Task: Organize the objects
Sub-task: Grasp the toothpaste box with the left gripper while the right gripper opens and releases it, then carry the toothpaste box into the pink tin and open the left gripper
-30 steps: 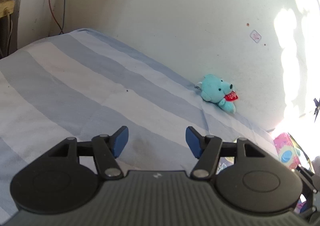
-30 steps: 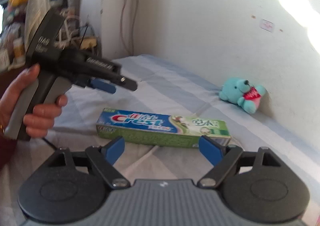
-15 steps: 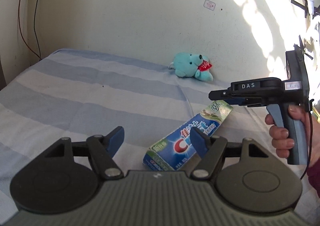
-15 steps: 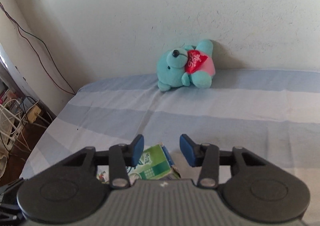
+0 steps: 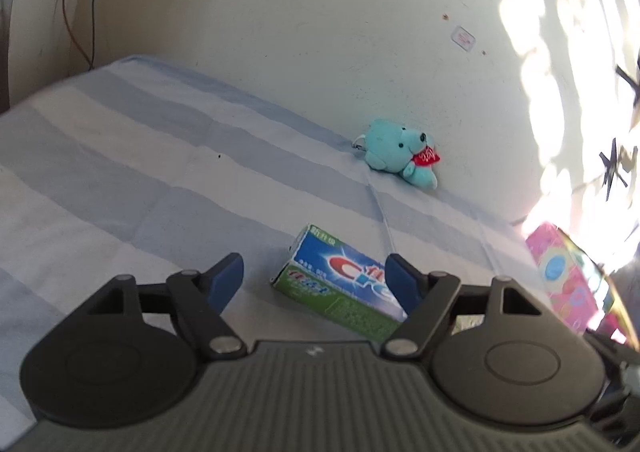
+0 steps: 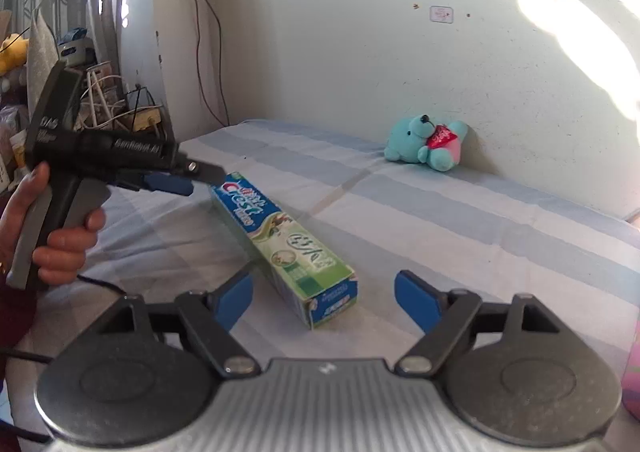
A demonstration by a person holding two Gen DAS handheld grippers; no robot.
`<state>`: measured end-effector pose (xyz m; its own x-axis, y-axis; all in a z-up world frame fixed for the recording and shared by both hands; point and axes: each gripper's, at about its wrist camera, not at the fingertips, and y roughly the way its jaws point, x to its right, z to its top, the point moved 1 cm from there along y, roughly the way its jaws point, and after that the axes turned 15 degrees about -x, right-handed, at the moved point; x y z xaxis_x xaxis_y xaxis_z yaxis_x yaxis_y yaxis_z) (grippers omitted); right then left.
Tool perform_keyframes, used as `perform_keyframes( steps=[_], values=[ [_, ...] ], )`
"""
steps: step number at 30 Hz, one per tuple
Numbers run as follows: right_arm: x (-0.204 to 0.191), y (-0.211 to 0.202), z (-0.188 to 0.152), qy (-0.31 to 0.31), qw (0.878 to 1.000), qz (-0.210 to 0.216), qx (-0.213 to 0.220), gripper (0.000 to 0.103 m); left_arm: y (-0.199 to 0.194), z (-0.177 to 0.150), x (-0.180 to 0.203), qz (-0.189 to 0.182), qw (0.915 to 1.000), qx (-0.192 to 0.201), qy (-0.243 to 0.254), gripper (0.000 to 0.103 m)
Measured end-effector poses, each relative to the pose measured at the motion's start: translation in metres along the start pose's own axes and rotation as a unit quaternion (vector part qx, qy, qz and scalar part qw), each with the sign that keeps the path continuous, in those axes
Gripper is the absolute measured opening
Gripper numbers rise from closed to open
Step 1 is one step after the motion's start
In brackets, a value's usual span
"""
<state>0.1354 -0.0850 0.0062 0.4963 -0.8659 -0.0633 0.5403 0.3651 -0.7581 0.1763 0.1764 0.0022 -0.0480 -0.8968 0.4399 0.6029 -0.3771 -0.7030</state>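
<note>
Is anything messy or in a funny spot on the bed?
The toothpaste box lies slantwise across the striped bedsheet, and the teal teddy bear is flopped on its side against the wall.

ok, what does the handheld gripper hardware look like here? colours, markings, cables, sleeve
Both are alike: the right gripper and left gripper have blue pads on black linkage arms with silver pivots, round black discs and a ribbed grey body. The left one has a grey pistol handle, white lettering and a black cable. A dark red sleeve shows.
</note>
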Motion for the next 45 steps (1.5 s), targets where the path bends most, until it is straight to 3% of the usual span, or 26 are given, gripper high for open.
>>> perform_keyframes(
  steps=[2,4,5,8,9,10,11,18,23,26,30,34,37,40,42,45],
  values=[
    [-0.003,0.01,0.003,-0.001,1.0,0.005,-0.006,0.081,0.01,0.007,0.002,0.002,1.0,-0.001,-0.007,0.081],
    [-0.005,0.024,0.007,-0.002,1.0,0.002,-0.012,0.08,0.022,0.007,0.011,0.042,0.9989,-0.003,0.019,0.081],
    [-0.005,0.028,0.008,-0.001,1.0,0.003,-0.014,0.08,0.025,0.006,0.013,0.045,0.9986,0.001,0.029,0.082],
    [-0.007,0.037,0.011,-0.001,1.0,0.011,-0.028,0.071,0.031,0.001,0.02,0.02,0.9983,0.0,0.055,0.079],
    [-0.009,0.038,0.01,-0.001,1.0,0.003,-0.031,0.065,0.031,-0.001,0.022,0.011,0.9978,0.002,0.065,0.071],
    [-0.01,0.037,0.008,-0.002,0.999,-0.006,-0.032,0.055,0.031,-0.001,0.024,-0.001,0.9971,0.001,0.076,0.068],
    [-0.011,0.036,0.006,-0.001,0.999,-0.016,-0.03,0.052,0.031,-0.003,0.027,0.005,0.9966,0.005,0.082,0.068],
    [-0.012,-0.008,-0.039,0.03,0.998,-0.045,-0.011,0.05,0.028,-0.021,0.055,-0.053,0.9912,-0.028,0.118,0.06],
    [0.003,-0.067,-0.077,0.062,0.991,-0.107,0.044,0.05,0.017,-0.022,0.13,-0.095,0.9803,-0.016,0.173,0.059],
    [0.019,-0.104,-0.091,0.082,0.978,-0.174,0.086,0.05,0.017,-0.013,0.194,-0.122,0.9672,0.006,0.223,0.059],
    [0.062,-0.147,-0.104,0.139,0.954,-0.233,0.128,0.05,0.039,-0.002,0.286,-0.156,0.9457,0.017,0.284,0.059],
    [0.108,-0.172,-0.117,0.185,0.93,-0.285,0.143,0.05,0.076,0.003,0.362,-0.183,0.9334,-0.006,0.309,0.06],
    [0.148,-0.176,-0.123,0.205,0.92,-0.304,0.135,0.051,0.111,0.001,0.401,-0.18,0.9307,-0.025,0.317,0.06],
    [0.183,-0.167,-0.129,0.221,0.911,-0.328,0.115,0.056,0.15,-0.006,0.417,-0.152,0.9365,-0.068,0.309,0.059],
    [0.194,-0.166,-0.137,0.243,0.893,-0.354,0.136,0.063,0.159,-0.015,0.415,-0.148,0.9374,-0.076,0.306,0.059],
    [0.198,-0.169,-0.149,0.276,0.875,-0.353,0.182,0.063,0.155,-0.03,0.411,-0.123,0.935,-0.062,0.327,0.059]
  ],
)
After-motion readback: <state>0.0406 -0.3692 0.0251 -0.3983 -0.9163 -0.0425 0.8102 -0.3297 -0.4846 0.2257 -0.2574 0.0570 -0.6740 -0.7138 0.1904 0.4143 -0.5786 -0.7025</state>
